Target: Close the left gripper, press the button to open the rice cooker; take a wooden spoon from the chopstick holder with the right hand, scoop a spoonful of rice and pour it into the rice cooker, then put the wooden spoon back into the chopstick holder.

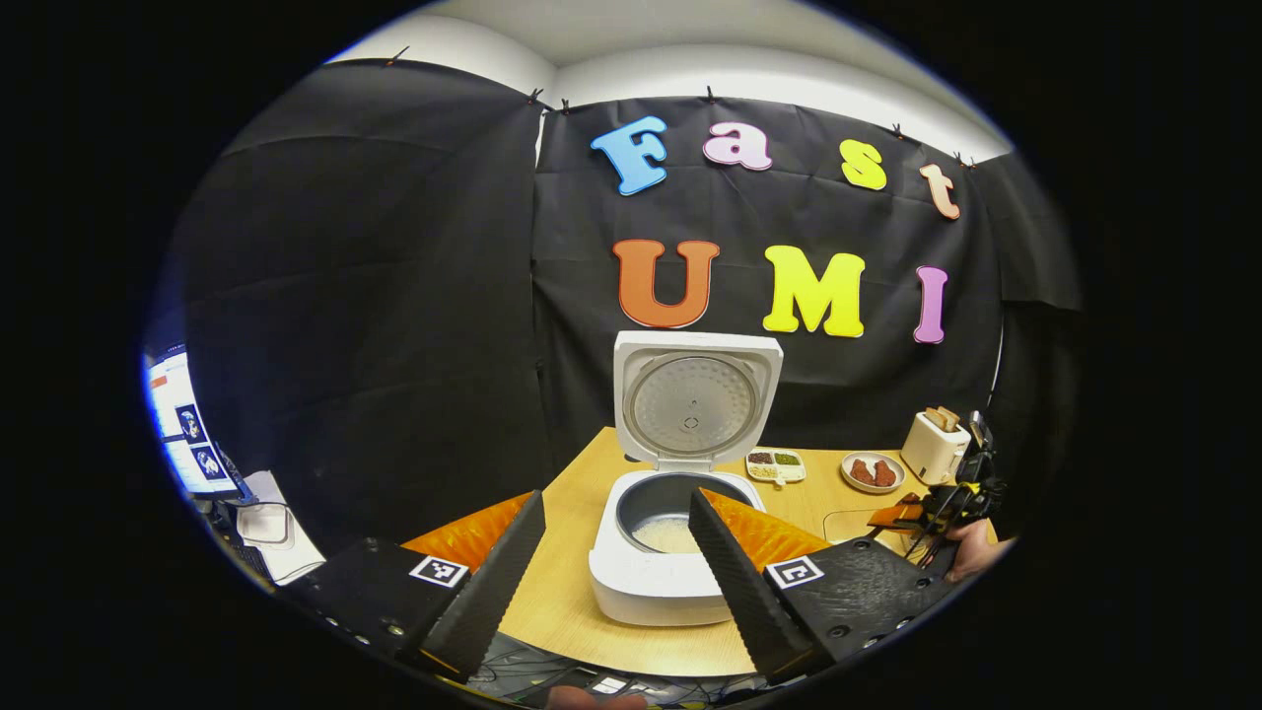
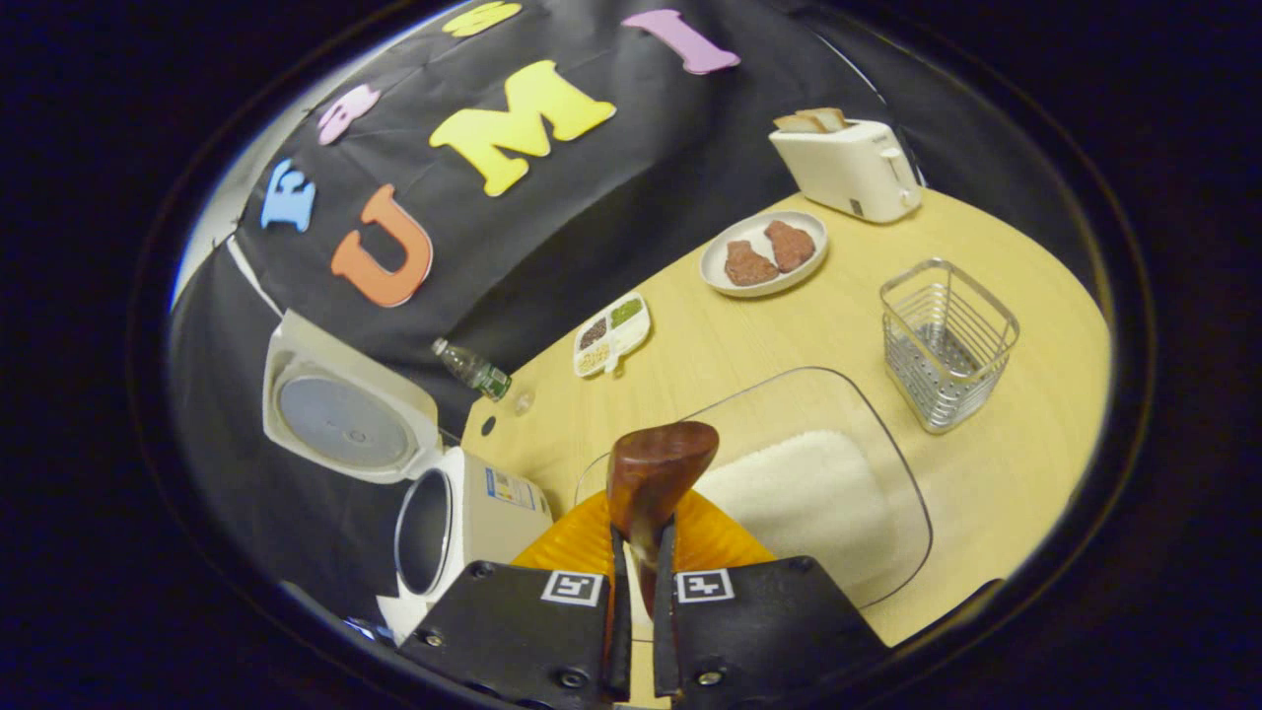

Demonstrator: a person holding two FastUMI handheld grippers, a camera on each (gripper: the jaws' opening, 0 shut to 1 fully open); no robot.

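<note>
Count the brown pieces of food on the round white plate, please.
2: both lie on the plate near the toaster, side by side and touching, one piece toward the rice cooker, the other toward the toaster.

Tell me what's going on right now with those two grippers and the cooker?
Left gripper open, facing rice cooker, lid up. Right gripper shut on wooden spoon, above the rice tray. Chopstick holder empty. Nothing in the way.

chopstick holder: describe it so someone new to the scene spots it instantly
Start in the right gripper view at the white toaster by the table's far edge. Come toward the camera, past the plate with two brown pieces, to the chopstick holder standing upright beside the clear rice tray. It is the one see-through wire basket, silver and square, with nothing in it.
</note>
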